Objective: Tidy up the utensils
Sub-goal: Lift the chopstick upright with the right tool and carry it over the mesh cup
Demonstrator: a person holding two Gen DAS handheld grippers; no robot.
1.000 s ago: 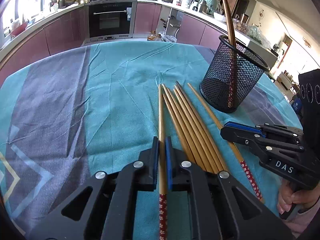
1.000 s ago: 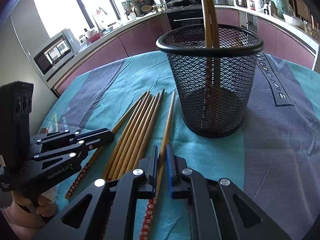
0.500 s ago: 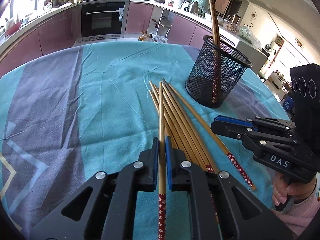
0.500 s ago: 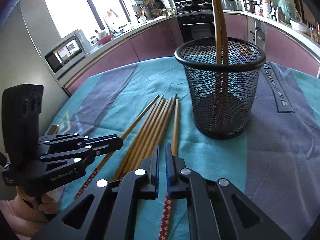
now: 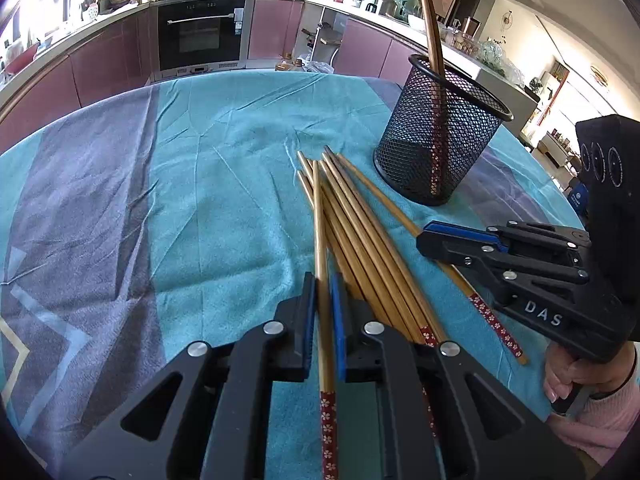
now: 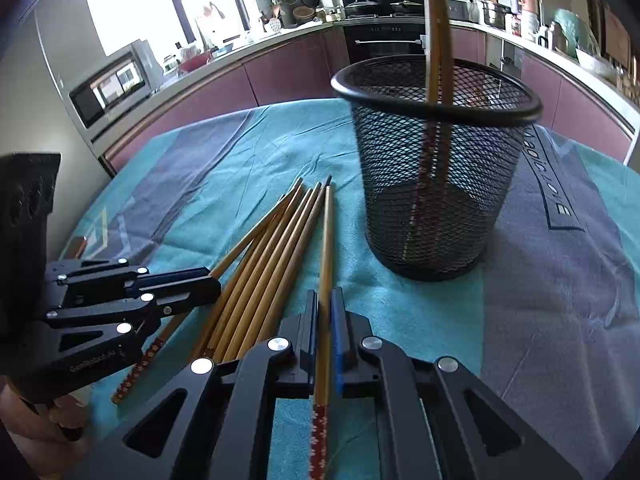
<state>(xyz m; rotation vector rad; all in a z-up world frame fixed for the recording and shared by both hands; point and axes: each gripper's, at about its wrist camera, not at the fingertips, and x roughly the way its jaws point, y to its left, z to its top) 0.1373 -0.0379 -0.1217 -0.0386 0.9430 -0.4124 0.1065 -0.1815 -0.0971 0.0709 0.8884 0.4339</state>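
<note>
- chopsticks (image 5: 362, 236) in a loose bundle on the teal tablecloth (image 5: 224, 200), tips fanned toward the black mesh holder (image 5: 440, 136), patterned red ends toward the camera.
- left gripper (image 5: 322, 292) clamped narrow on one chopstick (image 5: 320, 216) (blue pads pressed to both sides), shaft running out ahead over the bundle, red flowered end trailing back between the arms.
- right gripper (image 6: 326, 308) likewise pinched tight on a single chopstick (image 6: 327, 232), lying just right of the bundle and pointing toward the holder.
- from the left wrist view, right gripper body at the right edge, lettered "das", gripped by a hand (image 5: 564, 372) in a pink sleeve (image 5: 604, 412).
- one more chopstick (image 5: 472, 296) lying apart from the bundle, passing under the right gripper's nose.
- mesh holder upright on the cloth, near the bundle's tips, with two chopsticks (image 6: 438, 40) standing inside, leaning on the rim.
- kitchen counters and a built-in oven (image 5: 202, 36) behind the table.
</note>
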